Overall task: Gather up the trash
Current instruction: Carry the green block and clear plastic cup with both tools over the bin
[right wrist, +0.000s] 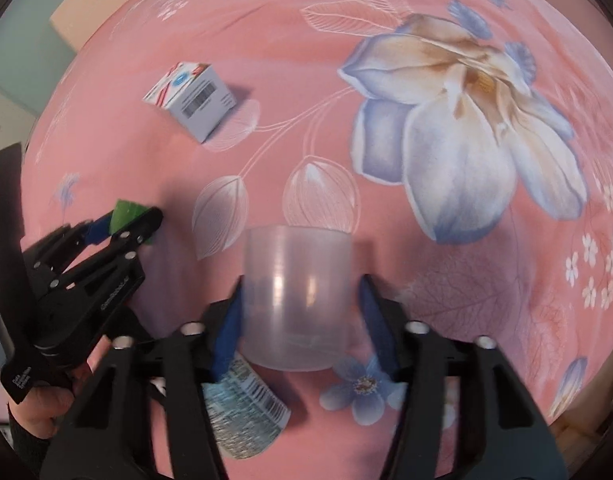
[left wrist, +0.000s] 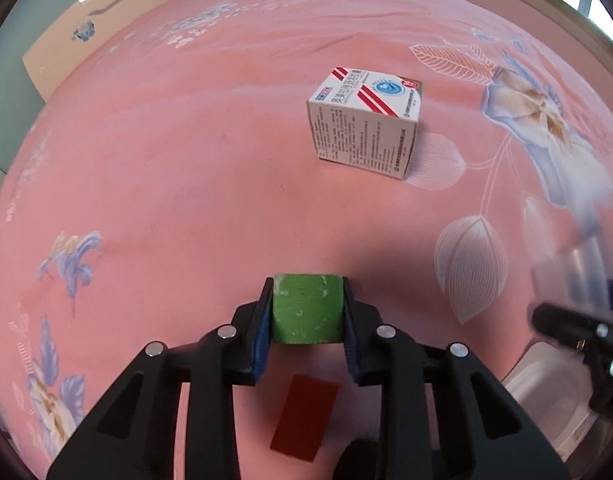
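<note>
In the left wrist view my left gripper [left wrist: 307,290] is shut on a green block [left wrist: 307,312], its blue pads pressing both sides just above the pink floral bedsheet [left wrist: 166,184]. From the right wrist view the same gripper [right wrist: 136,216] and block [right wrist: 124,212] appear at the left. My right gripper [right wrist: 300,286] is shut on a clear plastic cup [right wrist: 298,256] lying on its side, with one pad on each flank. A white medicine box [left wrist: 364,120] with red stripes stands farther off, apart from both grippers.
A dark red card [left wrist: 304,416] lies under my left gripper. A silvery packet with a barcode label [right wrist: 244,412] lies under my right one. A white tub [left wrist: 546,392] sits at the bed's right edge. A person's hand [right wrist: 46,404] holds the left gripper.
</note>
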`<state>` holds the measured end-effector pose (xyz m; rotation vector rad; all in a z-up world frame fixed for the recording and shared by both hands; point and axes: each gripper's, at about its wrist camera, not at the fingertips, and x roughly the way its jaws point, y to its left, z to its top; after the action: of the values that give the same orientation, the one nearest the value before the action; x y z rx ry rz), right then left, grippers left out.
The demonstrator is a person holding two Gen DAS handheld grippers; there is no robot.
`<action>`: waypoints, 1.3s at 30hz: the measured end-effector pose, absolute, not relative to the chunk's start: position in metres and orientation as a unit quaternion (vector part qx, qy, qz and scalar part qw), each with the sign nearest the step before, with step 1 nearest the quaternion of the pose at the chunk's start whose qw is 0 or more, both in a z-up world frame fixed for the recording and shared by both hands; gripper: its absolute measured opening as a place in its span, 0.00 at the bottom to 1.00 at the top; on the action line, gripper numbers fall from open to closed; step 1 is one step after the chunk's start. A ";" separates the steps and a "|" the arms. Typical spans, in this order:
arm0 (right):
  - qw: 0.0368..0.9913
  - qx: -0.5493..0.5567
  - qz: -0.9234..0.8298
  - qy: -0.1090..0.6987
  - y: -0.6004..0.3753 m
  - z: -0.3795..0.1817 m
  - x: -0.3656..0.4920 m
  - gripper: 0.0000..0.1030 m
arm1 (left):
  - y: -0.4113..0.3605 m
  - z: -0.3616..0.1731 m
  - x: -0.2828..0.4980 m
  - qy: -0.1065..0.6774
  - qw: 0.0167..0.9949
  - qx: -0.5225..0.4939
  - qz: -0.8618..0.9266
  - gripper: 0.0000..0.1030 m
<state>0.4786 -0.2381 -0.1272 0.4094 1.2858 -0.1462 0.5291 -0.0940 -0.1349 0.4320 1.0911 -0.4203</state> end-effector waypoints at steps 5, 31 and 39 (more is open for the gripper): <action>0.798 0.135 -0.048 0.585 -0.233 -0.117 0.480 0.46 | -0.080 -0.121 0.514 0.520 0.815 0.187 -0.175 0.32; 0.881 -0.042 0.076 0.466 -0.175 0.091 0.386 0.46 | -0.014 0.061 0.402 0.462 0.873 0.121 -0.100 0.32; 0.895 -0.072 0.094 0.430 -0.163 0.139 0.329 0.46 | -0.010 0.109 0.345 0.433 0.888 0.127 -0.087 0.32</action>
<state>0.3294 -0.1635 0.1395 -0.1484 0.8917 0.1957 0.3453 -0.0103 0.1090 0.2642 0.9002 -0.1802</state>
